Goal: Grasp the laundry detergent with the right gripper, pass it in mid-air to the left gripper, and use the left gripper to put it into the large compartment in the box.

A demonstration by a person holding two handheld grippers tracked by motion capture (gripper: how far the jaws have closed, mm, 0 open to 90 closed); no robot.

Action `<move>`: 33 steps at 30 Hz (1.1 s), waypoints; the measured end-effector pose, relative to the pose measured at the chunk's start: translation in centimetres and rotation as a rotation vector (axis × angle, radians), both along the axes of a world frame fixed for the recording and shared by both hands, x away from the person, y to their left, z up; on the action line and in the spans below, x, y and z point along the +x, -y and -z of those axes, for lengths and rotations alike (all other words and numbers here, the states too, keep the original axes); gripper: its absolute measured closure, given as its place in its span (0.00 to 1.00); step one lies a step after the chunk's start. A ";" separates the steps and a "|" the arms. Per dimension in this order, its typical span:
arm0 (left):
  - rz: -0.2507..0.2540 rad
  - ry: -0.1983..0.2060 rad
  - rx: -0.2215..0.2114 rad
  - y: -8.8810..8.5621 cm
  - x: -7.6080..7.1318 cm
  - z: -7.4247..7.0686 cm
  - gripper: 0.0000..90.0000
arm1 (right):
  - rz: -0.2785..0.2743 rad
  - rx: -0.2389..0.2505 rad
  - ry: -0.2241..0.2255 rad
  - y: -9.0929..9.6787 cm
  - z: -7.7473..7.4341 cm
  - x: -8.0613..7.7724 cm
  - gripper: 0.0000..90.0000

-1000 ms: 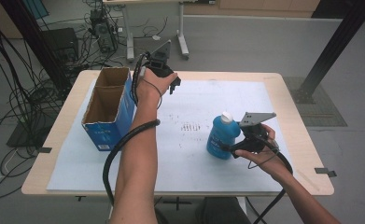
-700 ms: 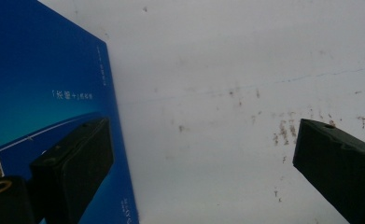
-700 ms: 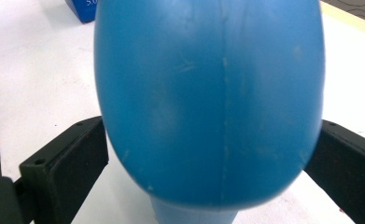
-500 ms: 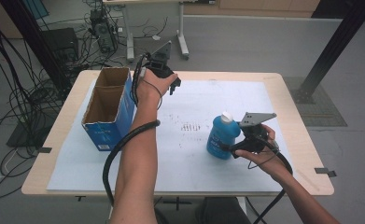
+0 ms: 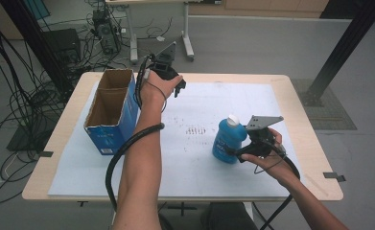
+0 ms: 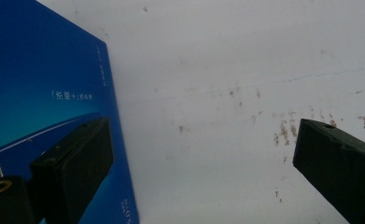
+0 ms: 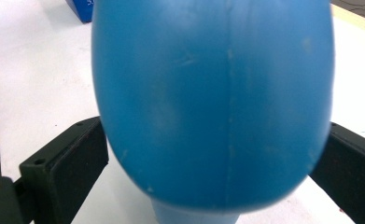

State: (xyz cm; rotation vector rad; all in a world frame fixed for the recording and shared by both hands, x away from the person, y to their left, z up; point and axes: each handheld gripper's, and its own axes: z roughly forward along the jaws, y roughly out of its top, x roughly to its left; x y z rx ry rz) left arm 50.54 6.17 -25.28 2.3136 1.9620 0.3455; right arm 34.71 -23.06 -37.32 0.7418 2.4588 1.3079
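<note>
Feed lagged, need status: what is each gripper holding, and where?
Right gripper clamps the blue plastic bottle across its lower body; left gripper is open, holding nothing.

Open blue carton (image 5: 109, 125), white mat (image 5: 194, 108), perhaps stained

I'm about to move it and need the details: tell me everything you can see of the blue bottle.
The blue bottle looks like smooth, glossy plastic with a rounded body, a faint vertical seam and a white cap. It stands upright on the white sheet covering the table, right of centre, apart from the open blue box. The right gripper has its jaws on either side of the lower body, pressed against it.
</note>
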 end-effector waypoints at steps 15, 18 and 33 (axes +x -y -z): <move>0.004 0.000 -0.004 0.2 0.0 0.0 0.06 | 0.001 0.007 0.000 0.0 0.2 -0.1 0.03; 0.003 0.000 -0.004 0.2 0.0 0.0 0.06 | 0.000 0.009 -0.002 0.0 0.3 -0.1 0.03; 0.001 -0.002 -0.001 0.0 -0.1 0.0 0.06 | 0.008 0.026 0.001 0.1 0.9 0.1 0.11</move>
